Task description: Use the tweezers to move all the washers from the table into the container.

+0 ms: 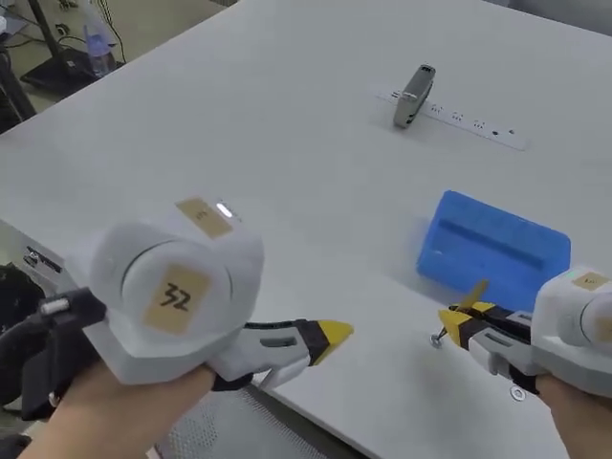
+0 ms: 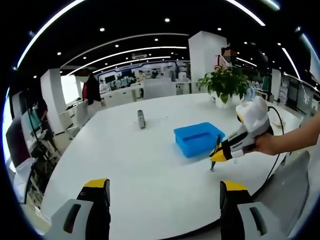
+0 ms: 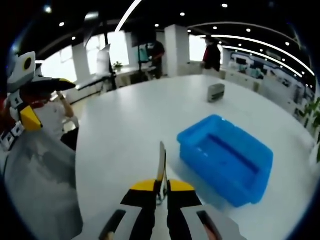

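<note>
The blue container (image 1: 492, 251) sits on the white table (image 1: 287, 143), open side up. My right gripper (image 1: 461, 323) is just in front of it, shut on the tweezers (image 1: 449, 330), whose tip points down close to the table. One small washer (image 1: 517, 393) lies beside the right hand. In the right gripper view the tweezers (image 3: 161, 160) stick out between the shut jaws of the right gripper (image 3: 161, 186), left of the container (image 3: 227, 157). My left gripper (image 2: 164, 187) is open and holds nothing; its view has the container (image 2: 197, 139) and tweezers (image 2: 216, 152). The left gripper (image 1: 330, 335) hangs over the table's near edge.
A white power strip (image 1: 469, 120) with a grey device (image 1: 414, 96) standing on it lies at the far side of the table. Beyond the table are chairs, people and a potted plant (image 2: 227, 82).
</note>
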